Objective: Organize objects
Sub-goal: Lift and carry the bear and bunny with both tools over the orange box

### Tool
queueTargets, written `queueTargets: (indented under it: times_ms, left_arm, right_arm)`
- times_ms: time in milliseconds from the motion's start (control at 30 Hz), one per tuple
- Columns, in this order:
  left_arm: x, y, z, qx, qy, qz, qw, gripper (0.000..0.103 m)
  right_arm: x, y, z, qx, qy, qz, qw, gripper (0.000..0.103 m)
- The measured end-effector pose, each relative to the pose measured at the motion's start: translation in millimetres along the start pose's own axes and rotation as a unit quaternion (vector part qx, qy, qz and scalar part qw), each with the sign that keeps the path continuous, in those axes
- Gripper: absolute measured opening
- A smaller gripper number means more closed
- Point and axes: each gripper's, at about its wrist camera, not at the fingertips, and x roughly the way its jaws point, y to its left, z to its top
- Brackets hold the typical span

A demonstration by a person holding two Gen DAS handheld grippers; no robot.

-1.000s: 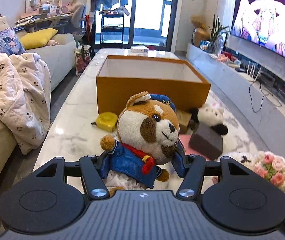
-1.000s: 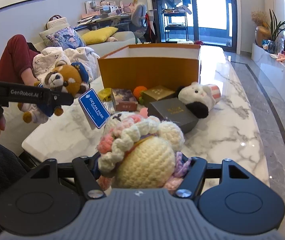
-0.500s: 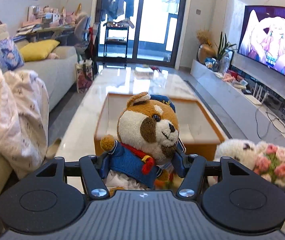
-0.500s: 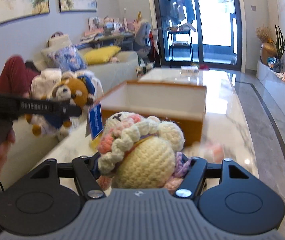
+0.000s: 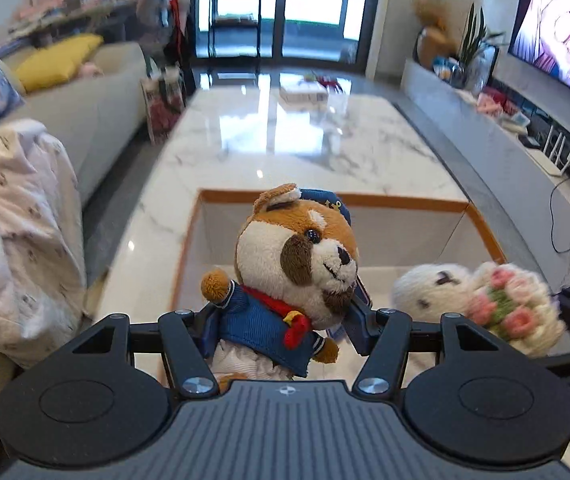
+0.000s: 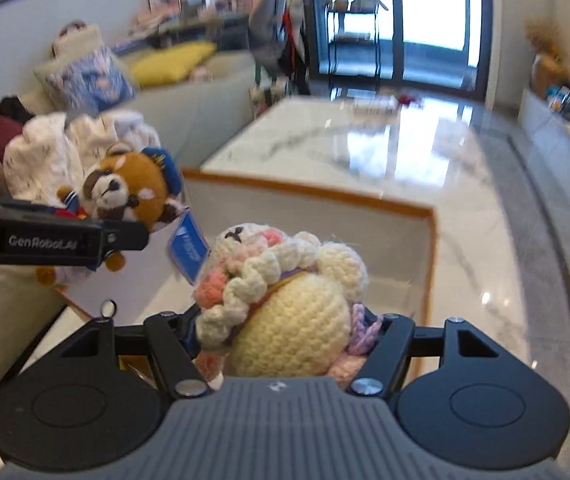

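My left gripper (image 5: 283,320) is shut on a brown and white plush dog (image 5: 293,264) in a blue sailor jacket, held above the near left part of the open orange box (image 5: 481,220). My right gripper (image 6: 285,336) is shut on a cream crocheted doll (image 6: 285,316) with a flower wreath, held above the box (image 6: 425,240). The doll also shows at the right in the left wrist view (image 5: 477,300), and the plush dog at the left in the right wrist view (image 6: 133,196). The box's white inside looks empty where it shows.
The box stands on a long white marble table (image 5: 285,140). A sofa with a white blanket (image 5: 17,220) runs along the left. A TV (image 5: 565,28) and low cabinet run along the right. A small white box (image 5: 303,94) lies at the table's far end.
Both grippers have risen and moved forward with their toys, from in front of the box to above its opening. The loose items on the table near the box have dropped out of view.
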Motion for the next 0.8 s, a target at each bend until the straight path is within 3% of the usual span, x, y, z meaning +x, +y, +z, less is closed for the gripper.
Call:
queueTargets:
  times_ms: [167, 367, 567, 800]
  left_arm:
    - [34, -10, -2, 0.019, 0.042, 0.031, 0.9985, 0.070]
    - [54, -7, 0, 0.026, 0.071, 0.026, 0.9968, 0.070]
    - [74, -14, 9, 0.045, 0.122, 0.025, 0.9911, 0.070]
    - [89, -12, 10, 0.052, 0.164, 0.030, 0.9846, 0.070]
  right_arm:
    - [39, 1, 0, -0.019, 0.046, -0.013, 0.999, 0.069]
    - [70, 0, 5, -0.051, 0.104, -0.018, 0.993, 0.069]
    - [90, -6, 16, -0.038, 0.170, -0.010, 0.985, 0.069]
    - [104, -13, 16, -0.040, 0.208, -0.027, 0.977, 0.069]
